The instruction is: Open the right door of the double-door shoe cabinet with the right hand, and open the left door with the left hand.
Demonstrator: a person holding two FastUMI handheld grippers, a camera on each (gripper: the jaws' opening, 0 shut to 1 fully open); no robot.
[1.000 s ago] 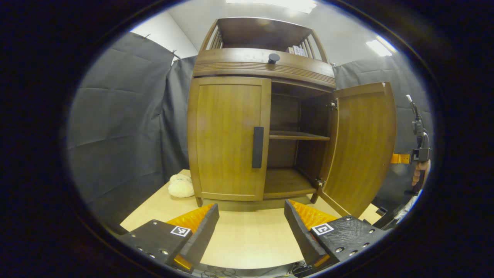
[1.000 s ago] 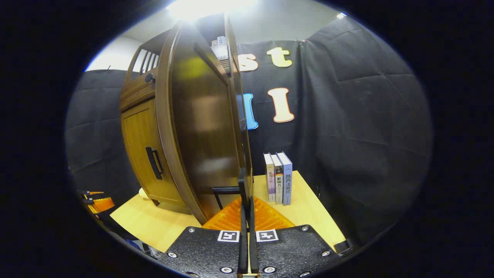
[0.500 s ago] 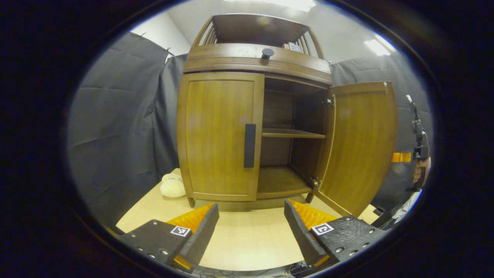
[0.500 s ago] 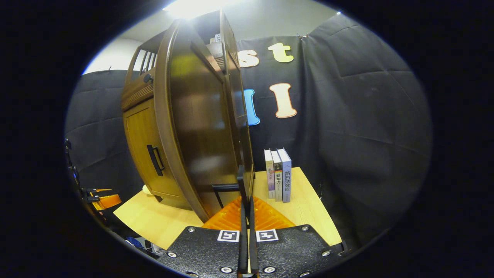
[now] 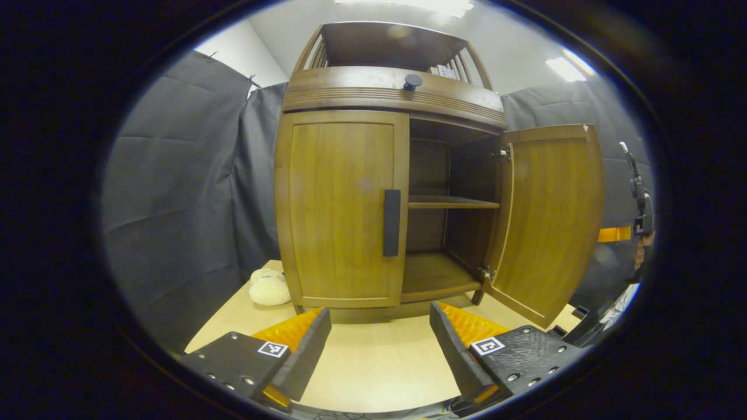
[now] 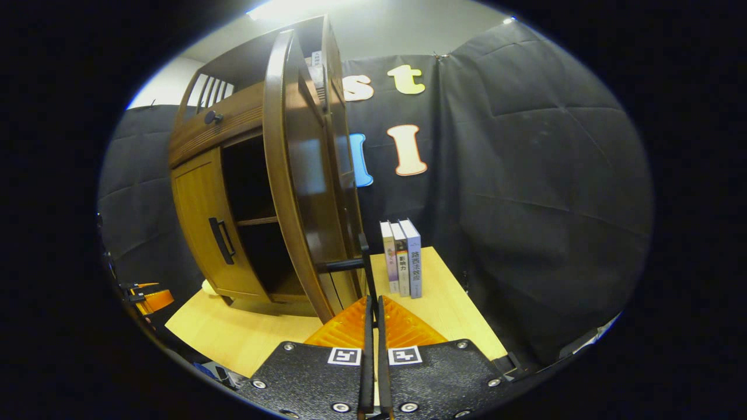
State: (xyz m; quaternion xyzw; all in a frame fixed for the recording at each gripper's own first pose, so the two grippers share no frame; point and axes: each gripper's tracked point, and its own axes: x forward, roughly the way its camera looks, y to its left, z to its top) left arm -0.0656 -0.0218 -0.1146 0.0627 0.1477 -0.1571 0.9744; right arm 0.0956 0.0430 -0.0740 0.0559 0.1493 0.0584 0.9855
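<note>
right door swung out, left door shut

the left gripper (image 5: pixel 379 344) hangs over the worktop (image 5: pixel 373 361) before the shoe cabinet (image 5: pixel 391 192), jaws spread wide and empty. the right gripper (image 6: pixel 373 318) has its jaws clenched on the handle (image 6: pixel 365 265) of the right door (image 5: pixel 548 219), which stands open. the left door (image 5: pixel 341 207) is closed, its handle (image 5: pixel 391 223) untouched. books (image 6: pixel 401 258) stand right of the cabinet; a plush toy (image 5: pixel 269 287) lies at its left foot.

A pale wooden table (image 5: pixel 373 361) carries the shoe cabinet (image 5: pixel 350 204), three books (image 6: pixel 401 259) and a plush toy (image 5: pixel 269 289).
</note>
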